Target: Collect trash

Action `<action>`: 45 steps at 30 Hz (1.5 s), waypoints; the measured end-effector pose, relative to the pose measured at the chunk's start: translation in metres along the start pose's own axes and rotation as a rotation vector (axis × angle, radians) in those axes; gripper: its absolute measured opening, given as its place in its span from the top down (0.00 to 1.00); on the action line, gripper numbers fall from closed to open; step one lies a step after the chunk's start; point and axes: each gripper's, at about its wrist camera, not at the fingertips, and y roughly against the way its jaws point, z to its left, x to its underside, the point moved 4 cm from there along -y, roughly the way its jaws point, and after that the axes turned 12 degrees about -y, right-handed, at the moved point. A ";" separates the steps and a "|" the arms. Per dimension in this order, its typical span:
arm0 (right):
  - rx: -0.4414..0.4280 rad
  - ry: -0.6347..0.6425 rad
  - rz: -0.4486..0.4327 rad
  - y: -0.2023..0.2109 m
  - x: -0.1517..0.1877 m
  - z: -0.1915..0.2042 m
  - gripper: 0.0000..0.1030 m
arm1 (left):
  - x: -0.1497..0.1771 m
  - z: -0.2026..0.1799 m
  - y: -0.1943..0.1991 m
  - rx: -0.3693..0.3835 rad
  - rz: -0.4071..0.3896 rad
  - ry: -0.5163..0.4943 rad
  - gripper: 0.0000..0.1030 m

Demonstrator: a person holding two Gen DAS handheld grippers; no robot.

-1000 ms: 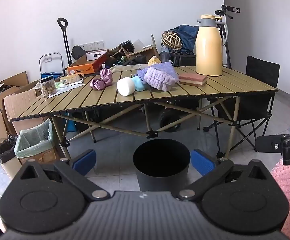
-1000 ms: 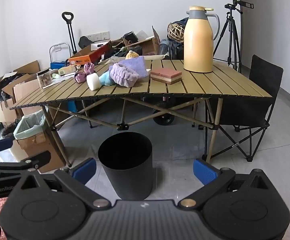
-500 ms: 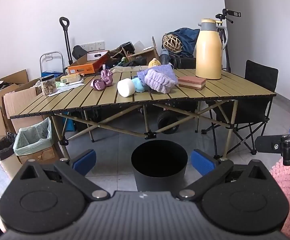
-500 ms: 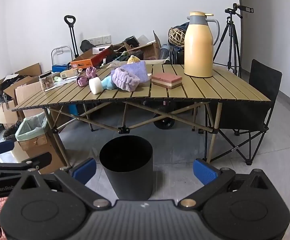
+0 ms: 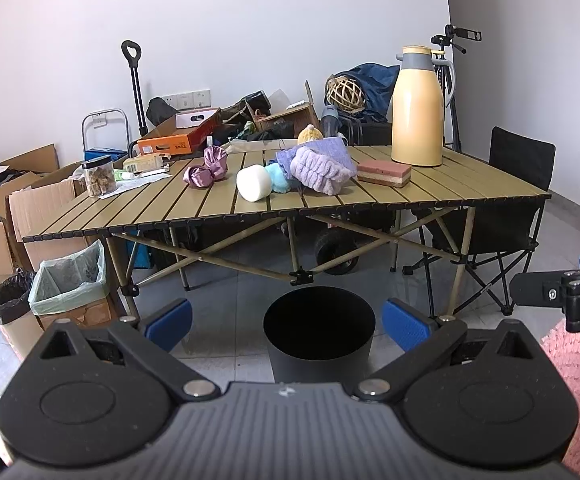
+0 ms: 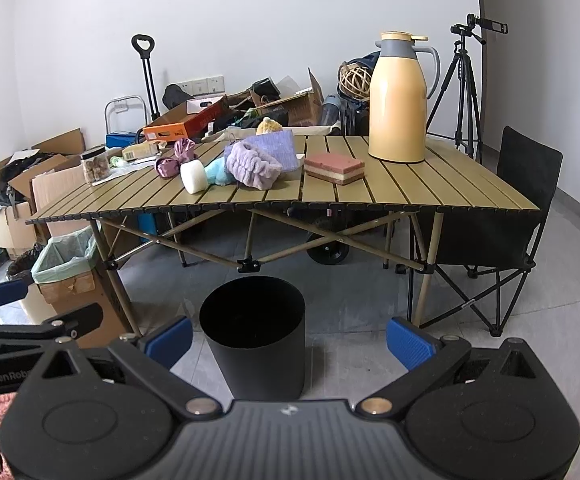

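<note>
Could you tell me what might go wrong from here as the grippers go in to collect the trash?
The tall yellow thermos stands upright near the sponge; a careless reach could topple it. The black bin sits on the floor in front of the table, so carried trash could miss it.

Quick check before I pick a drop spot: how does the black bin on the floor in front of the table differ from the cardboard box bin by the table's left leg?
The black bin is round with bare dark walls; the cardboard box bin is square-sided and brown. The black bin has no liner showing, while the box bin holds a pale green bag folded over its rim. The black bin stands before the table; the box bin sits at its left corner. Both are upright and open-topped.
</note>
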 end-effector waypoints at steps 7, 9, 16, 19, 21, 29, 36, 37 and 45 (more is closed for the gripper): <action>-0.002 0.003 -0.003 0.000 -0.002 0.001 0.00 | 0.000 0.001 0.003 -0.004 -0.005 0.005 0.00; -0.002 0.003 -0.005 0.002 0.000 0.001 0.00 | 0.000 0.001 0.004 -0.006 -0.007 0.006 0.00; -0.003 0.005 -0.008 0.003 0.000 0.002 0.00 | -0.002 0.001 0.005 -0.005 -0.009 0.006 0.00; -0.003 0.004 -0.008 0.004 0.001 0.003 0.00 | -0.002 0.002 0.005 -0.005 -0.008 0.007 0.00; -0.005 0.005 -0.010 0.005 0.000 0.004 0.00 | -0.001 0.002 0.005 -0.007 -0.007 0.005 0.00; -0.008 0.008 -0.016 0.007 0.000 0.005 0.00 | -0.003 0.005 0.006 -0.007 -0.014 0.010 0.00; -0.009 0.009 -0.016 0.007 0.000 0.005 0.00 | -0.004 0.005 0.008 -0.012 -0.018 0.012 0.00; -0.010 0.009 -0.016 0.007 0.000 0.005 0.00 | -0.004 0.006 0.008 -0.012 -0.019 0.013 0.00; -0.016 0.009 -0.022 0.009 0.000 0.005 0.00 | -0.003 0.006 0.008 -0.013 -0.022 0.014 0.00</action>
